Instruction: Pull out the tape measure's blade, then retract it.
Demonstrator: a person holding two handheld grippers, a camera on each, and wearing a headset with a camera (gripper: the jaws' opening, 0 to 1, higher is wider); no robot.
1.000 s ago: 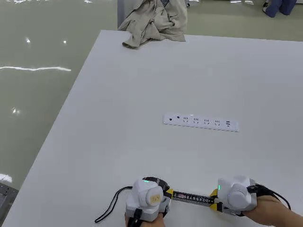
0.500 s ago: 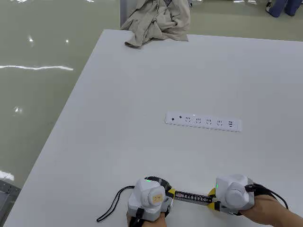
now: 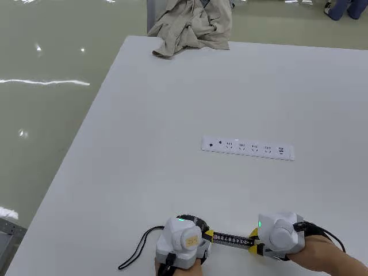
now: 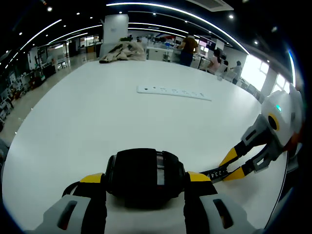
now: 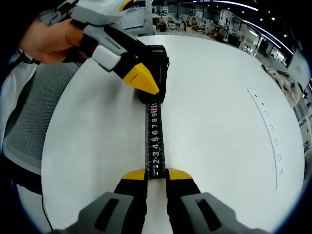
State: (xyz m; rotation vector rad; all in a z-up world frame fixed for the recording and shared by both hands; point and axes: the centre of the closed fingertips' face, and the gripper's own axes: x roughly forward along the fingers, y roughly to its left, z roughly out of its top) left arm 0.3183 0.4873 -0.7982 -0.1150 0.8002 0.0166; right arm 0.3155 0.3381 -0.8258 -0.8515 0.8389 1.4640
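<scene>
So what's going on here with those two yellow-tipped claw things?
A person is working a tape measure on a white table with two hand-held grippers. The left gripper clamps its black case, and the right gripper pinches the tip of the blade, which is drawn out a short way between them. A white power strip lies farther up the table, and a bundle of cloth sits at the far edge.

Left hand-held gripper (image 4: 145, 178), right hand-held gripper (image 5: 156, 174): white rounded housings, grey jaws, yellow tips, green indicator lights.
</scene>
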